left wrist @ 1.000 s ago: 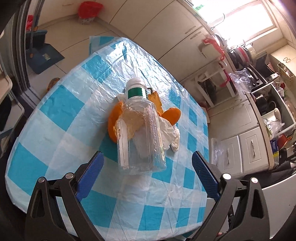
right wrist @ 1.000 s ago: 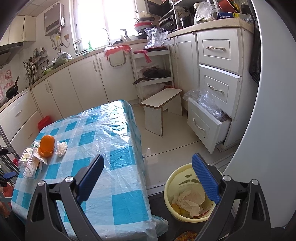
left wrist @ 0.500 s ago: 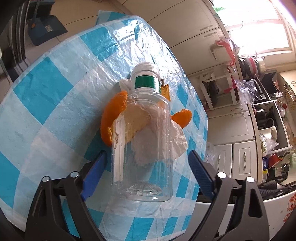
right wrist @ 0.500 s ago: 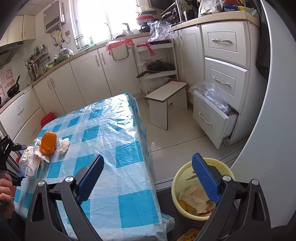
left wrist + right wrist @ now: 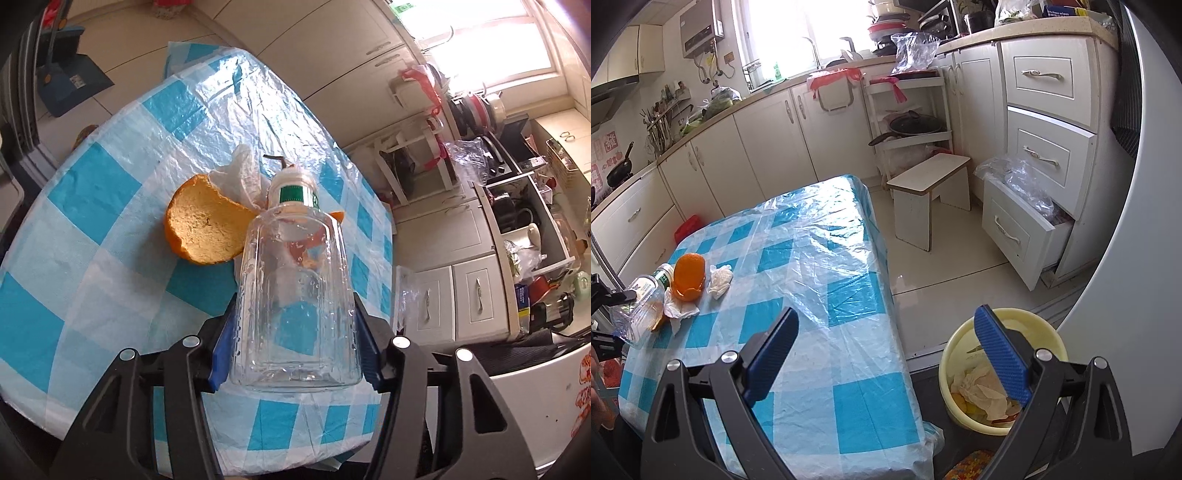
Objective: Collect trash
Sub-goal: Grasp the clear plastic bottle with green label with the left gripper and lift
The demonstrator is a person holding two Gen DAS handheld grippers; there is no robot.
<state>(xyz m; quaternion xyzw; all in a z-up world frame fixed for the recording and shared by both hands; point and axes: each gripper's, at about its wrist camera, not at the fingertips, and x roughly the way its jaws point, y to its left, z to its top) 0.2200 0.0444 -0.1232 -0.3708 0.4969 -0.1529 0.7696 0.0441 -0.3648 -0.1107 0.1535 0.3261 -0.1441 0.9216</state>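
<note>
My left gripper (image 5: 295, 350) is shut on a clear plastic bottle (image 5: 295, 302) with a white cap and green label, holding it tilted just above the table; the bottle also shows in the right wrist view (image 5: 639, 306). Behind it lie an orange peel (image 5: 203, 229) and a crumpled white tissue (image 5: 240, 177). In the right wrist view the peel (image 5: 689, 275) sits on a tissue, with a second tissue wad (image 5: 720, 280) beside it. My right gripper (image 5: 886, 354) is open and empty, near the table's front corner, next to a yellow trash bin (image 5: 1001, 369) holding paper and peels.
The table (image 5: 820, 258) has a blue-and-white checked cloth under clear plastic. A white stool (image 5: 931, 192) and an open drawer (image 5: 1023, 229) with plastic bags stand on the floor to the right. Kitchen cabinets line the back wall.
My left gripper has closed on the bottle and lifted it off the peel and tissue, which now lie uncovered. The right gripper has shifted slightly toward the bin.
</note>
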